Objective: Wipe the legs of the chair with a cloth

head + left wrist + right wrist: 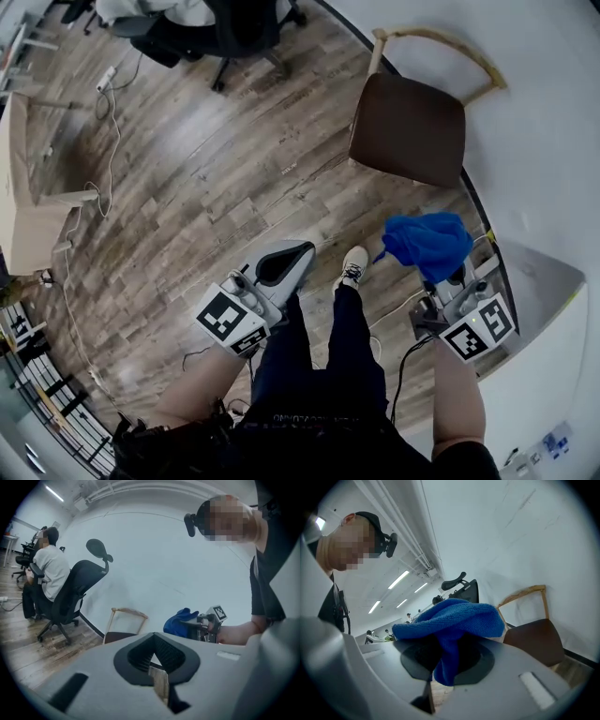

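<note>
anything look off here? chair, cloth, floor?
Nothing stands out. The chair stands upright by the wall, the blue cloth is bunched in the right tongs, and the left tongs are shut and empty. Only loose cables trail across the floor.

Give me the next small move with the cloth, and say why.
Probably lower the right tool and carry it forward toward the chair. Its jaws are shut on the blue cloth, which hangs short of the seat and touches nothing. The chair's legs are hidden under the seat in the head view, so the cloth likely has to come down low to reach them.
</note>
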`<action>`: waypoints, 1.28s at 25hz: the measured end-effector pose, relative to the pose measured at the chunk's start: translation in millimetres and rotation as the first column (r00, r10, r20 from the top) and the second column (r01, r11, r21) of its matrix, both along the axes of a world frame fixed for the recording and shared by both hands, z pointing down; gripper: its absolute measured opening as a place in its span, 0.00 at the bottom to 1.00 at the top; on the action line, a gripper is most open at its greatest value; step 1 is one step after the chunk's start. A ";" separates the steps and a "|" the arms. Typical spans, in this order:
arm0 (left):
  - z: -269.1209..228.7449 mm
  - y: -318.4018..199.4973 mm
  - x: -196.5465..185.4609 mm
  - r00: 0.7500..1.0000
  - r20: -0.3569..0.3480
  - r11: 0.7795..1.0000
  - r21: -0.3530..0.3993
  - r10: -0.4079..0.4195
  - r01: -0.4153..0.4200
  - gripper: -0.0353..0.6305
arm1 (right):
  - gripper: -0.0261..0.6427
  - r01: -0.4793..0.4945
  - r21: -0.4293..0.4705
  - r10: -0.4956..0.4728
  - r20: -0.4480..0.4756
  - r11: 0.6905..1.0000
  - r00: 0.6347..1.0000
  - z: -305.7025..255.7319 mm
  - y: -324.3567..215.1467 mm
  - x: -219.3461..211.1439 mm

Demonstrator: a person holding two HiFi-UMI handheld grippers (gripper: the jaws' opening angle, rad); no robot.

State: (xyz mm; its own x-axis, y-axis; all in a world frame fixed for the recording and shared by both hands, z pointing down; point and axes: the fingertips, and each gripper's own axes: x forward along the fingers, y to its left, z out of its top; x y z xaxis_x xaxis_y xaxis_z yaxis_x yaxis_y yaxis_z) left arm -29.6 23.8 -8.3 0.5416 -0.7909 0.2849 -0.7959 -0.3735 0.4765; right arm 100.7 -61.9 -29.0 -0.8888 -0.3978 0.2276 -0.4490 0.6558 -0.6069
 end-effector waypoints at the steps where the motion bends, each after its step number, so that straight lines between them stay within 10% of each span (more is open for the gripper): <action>1: 8.8 -1.2 -1.6 1.000 0.003 1.000 -0.002 0.016 -0.016 0.05 | 0.13 -0.008 -0.007 0.008 -0.009 1.000 1.000 11.0 0.2 -1.0; 8: 77.7 -12.6 -21.0 0.997 0.017 0.996 -0.038 0.076 -0.075 0.05 | 0.13 -0.045 -0.057 0.042 -0.051 0.997 0.998 81.5 -8.4 -20.0; 20: 225.1 -24.2 -27.9 0.951 0.256 0.976 0.080 0.176 -0.203 0.05 | 0.13 0.052 -0.129 -0.067 -0.115 0.990 0.991 256.9 -27.5 -57.8; 32: 347.0 -3.4 -31.8 0.980 0.160 0.975 0.170 0.116 -0.143 0.05 | 0.13 0.044 -0.138 -0.065 -0.156 0.990 0.986 409.3 -34.6 -94.1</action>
